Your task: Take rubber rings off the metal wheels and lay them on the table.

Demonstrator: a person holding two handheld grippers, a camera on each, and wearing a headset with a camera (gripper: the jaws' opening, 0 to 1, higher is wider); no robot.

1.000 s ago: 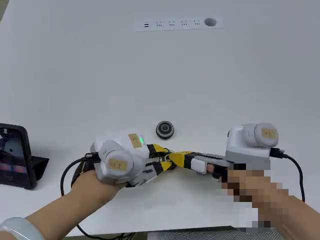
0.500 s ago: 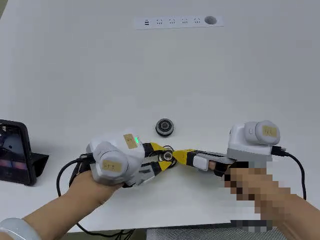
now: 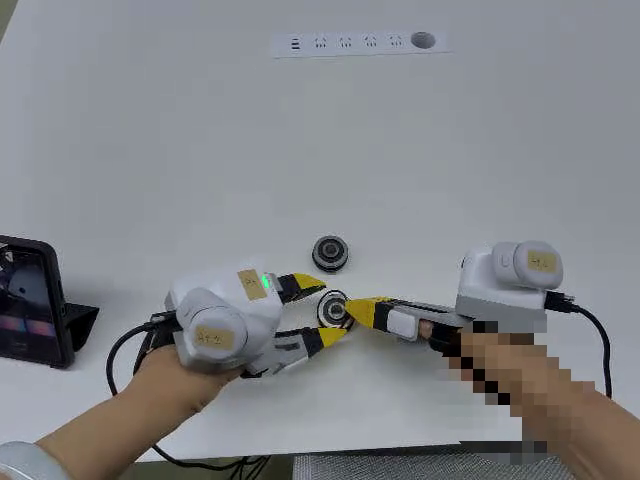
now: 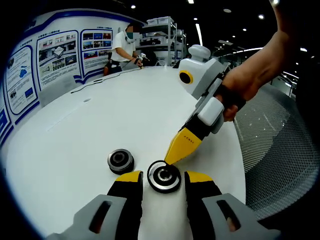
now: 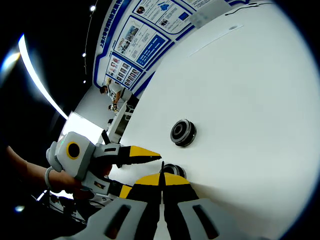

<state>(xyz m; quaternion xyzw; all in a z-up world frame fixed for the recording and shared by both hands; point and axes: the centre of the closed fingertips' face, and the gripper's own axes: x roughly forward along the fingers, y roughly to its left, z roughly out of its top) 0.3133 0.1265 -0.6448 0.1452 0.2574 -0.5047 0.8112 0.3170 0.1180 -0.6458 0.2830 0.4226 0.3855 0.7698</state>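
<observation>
1. Left gripper (image 4: 163, 181) - jaws spread, one yellow tip on each side of a metal wheel (image 3: 333, 308) lying flat on the white table (image 3: 150, 150) near its front edge. The tips are just beside the wheel; contact unclear.
2. Right gripper (image 3: 352, 307) - jaws pressed together, pointed tip on the same wheel's rim from the opposite side. Cannot tell whether it nips anything.
3. Dark outer ring (image 4: 150, 175) sits on that wheel.
4. Second wheel (image 3: 330, 253) lies flat a little further back, apart from both grippers.
5. Power strip (image 3: 355, 43) at the far edge; dark tablet (image 3: 30, 315) propped at the left.
</observation>
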